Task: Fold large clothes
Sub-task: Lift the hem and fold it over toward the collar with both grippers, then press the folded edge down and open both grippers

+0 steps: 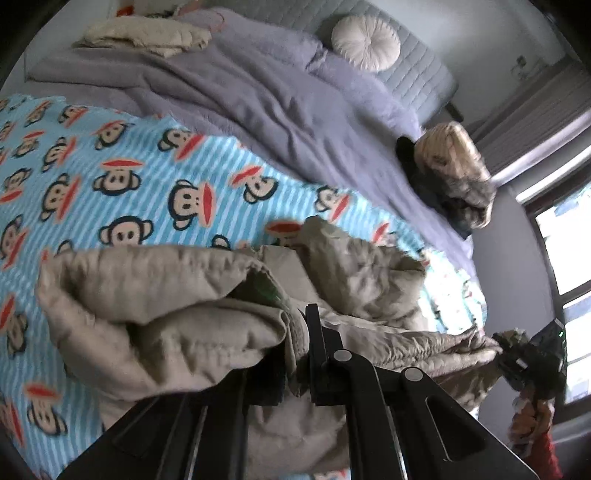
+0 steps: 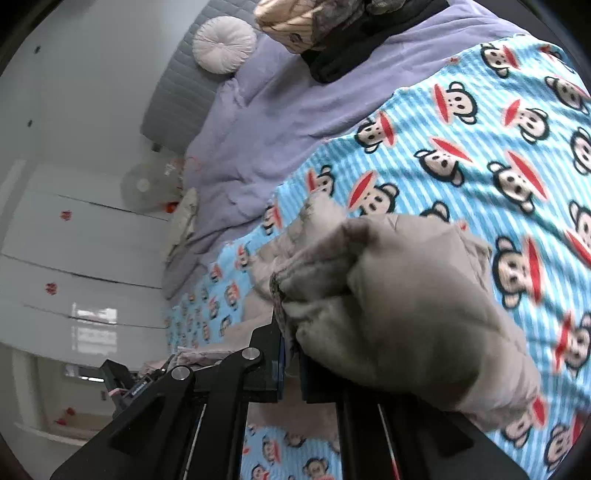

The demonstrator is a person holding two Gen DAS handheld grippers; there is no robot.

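the beige quilted jacket (image 1: pixel 177 325) hangs bunched and rumpled from my two claws, its puffy folds doubled over above the blue monkey-print blanket (image 1: pixel 110 177). one padded edge is pinched on my left, another thick wad on my right, with creased fabric sagging between.

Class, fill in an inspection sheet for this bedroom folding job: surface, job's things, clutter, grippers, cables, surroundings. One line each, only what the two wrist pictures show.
Surface: bed with a purple duvet; a blue monkey-print blanket is spread over the near part.
Job's things: beige padded garment, bunched and lifted over the blanket.
Clutter: round white cushion by the headboard; a heap of dark and shiny clothes at the bed's edge; folded beige cloth at the far side.
Grippers: left gripper and right gripper are both shut on the garment's edge.
Cables: nothing seen.
Surroundings: window, white cupboard doors, fan.
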